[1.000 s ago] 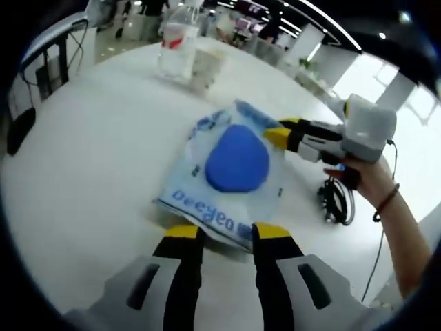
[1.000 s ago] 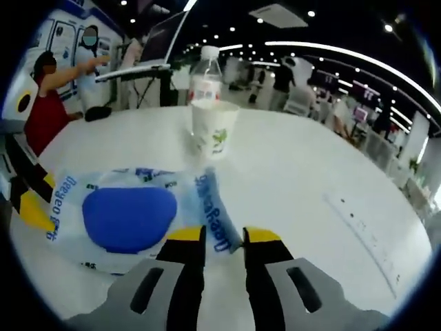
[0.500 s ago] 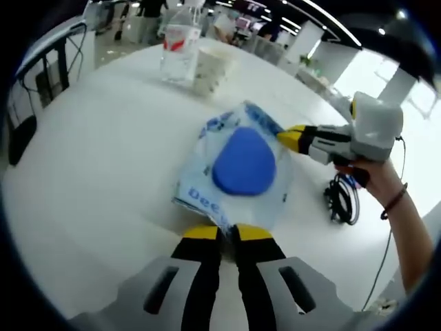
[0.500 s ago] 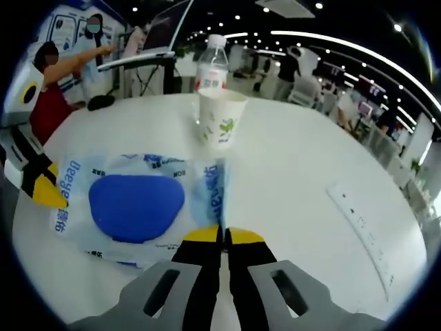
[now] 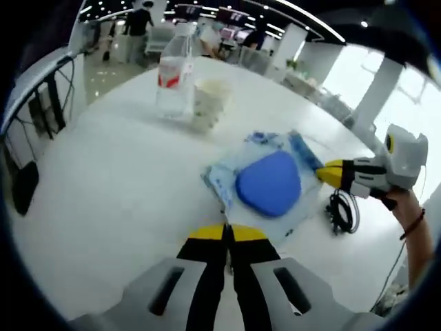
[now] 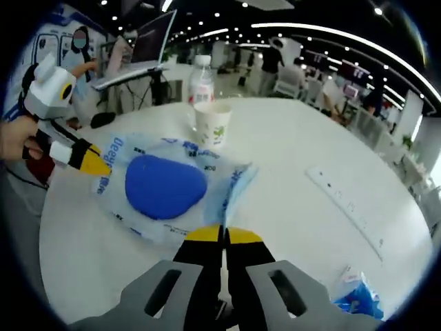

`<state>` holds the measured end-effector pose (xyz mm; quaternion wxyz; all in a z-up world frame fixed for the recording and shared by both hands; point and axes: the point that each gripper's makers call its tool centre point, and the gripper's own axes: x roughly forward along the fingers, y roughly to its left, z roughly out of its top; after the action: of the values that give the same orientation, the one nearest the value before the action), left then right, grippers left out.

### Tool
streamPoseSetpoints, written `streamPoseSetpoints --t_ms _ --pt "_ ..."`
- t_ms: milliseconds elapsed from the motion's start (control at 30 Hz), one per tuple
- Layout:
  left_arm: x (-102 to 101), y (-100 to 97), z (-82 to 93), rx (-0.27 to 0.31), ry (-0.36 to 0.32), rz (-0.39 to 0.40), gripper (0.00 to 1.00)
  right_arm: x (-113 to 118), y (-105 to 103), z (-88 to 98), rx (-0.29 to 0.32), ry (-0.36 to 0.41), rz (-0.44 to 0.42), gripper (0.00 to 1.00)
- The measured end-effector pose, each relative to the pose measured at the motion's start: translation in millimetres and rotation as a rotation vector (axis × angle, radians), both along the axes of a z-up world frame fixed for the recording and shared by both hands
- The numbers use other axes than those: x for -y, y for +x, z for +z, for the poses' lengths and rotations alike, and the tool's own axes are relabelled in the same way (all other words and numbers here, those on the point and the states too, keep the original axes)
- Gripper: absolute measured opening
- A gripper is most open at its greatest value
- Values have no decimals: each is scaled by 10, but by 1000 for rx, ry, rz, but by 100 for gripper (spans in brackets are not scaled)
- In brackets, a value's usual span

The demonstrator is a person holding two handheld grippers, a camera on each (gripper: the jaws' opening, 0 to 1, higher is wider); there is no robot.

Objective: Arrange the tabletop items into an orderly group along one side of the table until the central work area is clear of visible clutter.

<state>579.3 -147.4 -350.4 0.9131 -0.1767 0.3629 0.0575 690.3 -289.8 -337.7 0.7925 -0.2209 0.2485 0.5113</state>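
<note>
Both grippers are pinched on opposite edges of the plastic bag (image 5: 265,181) w/ the blue pad inside: your left gripper (image 5: 228,233) on its near edge, your right gripper (image 6: 222,235) likewise. The bag looks lifted off the white table (image 5: 103,186), tho that's hard to judge. Pull unevenly and thin film could slip a jaw or tear. Swing wide and you'll hit the paper cup (image 6: 211,124) & bottle (image 6: 201,85) close behind it.
</note>
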Motion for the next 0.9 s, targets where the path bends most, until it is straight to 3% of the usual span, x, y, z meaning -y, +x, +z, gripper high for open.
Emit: streamPoseSetpoints --t_ms 200,367,533,767,900 --pt "40 232 144 36 15 -41 0 210 -53 162 -3 17 -57 1" --pt "104 482 230 58 72 -103 0 325 -28 246 -14 44 -119 1" --pt "161 853 284 70 149 -151 0 451 118 208 -42 68 -236 1" --pt "255 1418 231 53 250 -212 0 569 419 64 -104 123 -388 1" --pt "296 1607 175 48 249 -228 0 611 494 -28 -114 114 -418 1"
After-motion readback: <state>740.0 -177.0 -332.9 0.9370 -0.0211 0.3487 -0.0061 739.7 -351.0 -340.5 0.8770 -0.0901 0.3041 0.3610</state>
